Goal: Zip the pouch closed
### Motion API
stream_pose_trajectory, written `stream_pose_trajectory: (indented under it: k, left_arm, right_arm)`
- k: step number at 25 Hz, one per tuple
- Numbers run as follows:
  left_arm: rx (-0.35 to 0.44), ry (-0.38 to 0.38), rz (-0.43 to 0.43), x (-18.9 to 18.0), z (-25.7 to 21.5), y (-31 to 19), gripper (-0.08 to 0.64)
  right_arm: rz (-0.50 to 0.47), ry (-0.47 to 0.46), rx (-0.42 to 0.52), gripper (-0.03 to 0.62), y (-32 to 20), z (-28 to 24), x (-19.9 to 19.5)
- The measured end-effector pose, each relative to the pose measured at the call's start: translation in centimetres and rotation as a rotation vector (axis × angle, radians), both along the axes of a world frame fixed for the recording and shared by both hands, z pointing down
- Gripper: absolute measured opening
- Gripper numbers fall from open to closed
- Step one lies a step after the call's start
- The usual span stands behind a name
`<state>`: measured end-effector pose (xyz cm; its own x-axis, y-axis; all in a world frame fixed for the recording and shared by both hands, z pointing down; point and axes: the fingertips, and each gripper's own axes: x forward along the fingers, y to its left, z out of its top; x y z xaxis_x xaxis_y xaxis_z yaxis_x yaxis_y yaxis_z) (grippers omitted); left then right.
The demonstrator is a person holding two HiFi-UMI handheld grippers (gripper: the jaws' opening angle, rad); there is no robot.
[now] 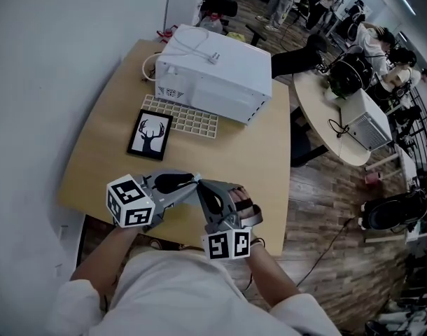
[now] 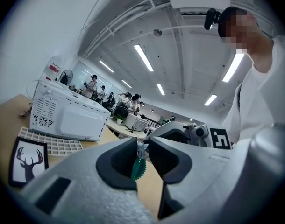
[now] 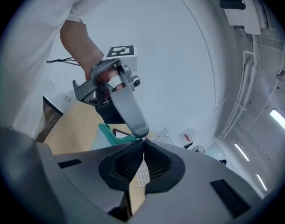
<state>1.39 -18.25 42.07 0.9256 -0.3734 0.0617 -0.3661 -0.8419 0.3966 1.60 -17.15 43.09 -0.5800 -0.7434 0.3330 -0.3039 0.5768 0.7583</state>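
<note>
Pouch (image 3: pixel 106 133): teal, held up in the air over the near edge of the table (image 1: pixel 255 159), between the two gripper tips. Only a strip of it shows in the right gripper view; in the head view the grippers hide it.

Zipper pull (image 2: pixel 141 148): small, metal, at the tip of the left gripper (image 2: pixel 142 143), whose jaws are nearly together and pinch it. A green toothed strip (image 2: pixel 138 168) of the zip hangs below the pull, inside the gap behind the pads.

Right gripper (image 3: pixel 143 143): jaws pressed fully together. The pouch's edge runs up to their tip, but I cannot tell whether fabric is caught there. Tip to tip with the left gripper, almost touching.

Both grippers are held close to the person's chest, with a hand on each.

Rest of table – a white appliance (image 1: pixel 213 72) stands along the far edge with a white grid tray (image 1: pixel 189 117) lying just in front of it. A framed deer picture (image 1: pixel 150 134) rests on the tray's left end, toward the left edge.
</note>
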Motion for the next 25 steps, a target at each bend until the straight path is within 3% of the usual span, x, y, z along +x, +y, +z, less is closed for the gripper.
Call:
stream_pose_trajectory:
  k: [6,12,14,20,25]
  left_arm:
    - [0.012,0.043,0.012,0.0,-0.4,0.9,0.052]
    - [0.076,-0.004,0.022,0.6,-0.1,2.1,0.051]
    - [0.133,-0.051,0.015,0.7,-0.1,2.4,0.049]
    - [0.413,-0.251,0.018,1.5,0.0,3.9,0.041]
    - [0.444,-0.266,0.031,2.1,-0.1,4.4,0.031]
  right_arm:
    - [0.063,-0.053,-0.018,0.009,-0.3,-0.6,1.8]
    - [0.079,-0.119,-0.074,0.009,0.1,-0.9,2.3]
    - [0.081,-0.139,-0.097,0.008,0.3,-0.8,2.3]
    - [0.075,-0.278,-0.237,0.008,0.8,-0.8,3.0]
    - [0.094,-0.333,-0.279,0.008,1.4,-0.8,3.8]
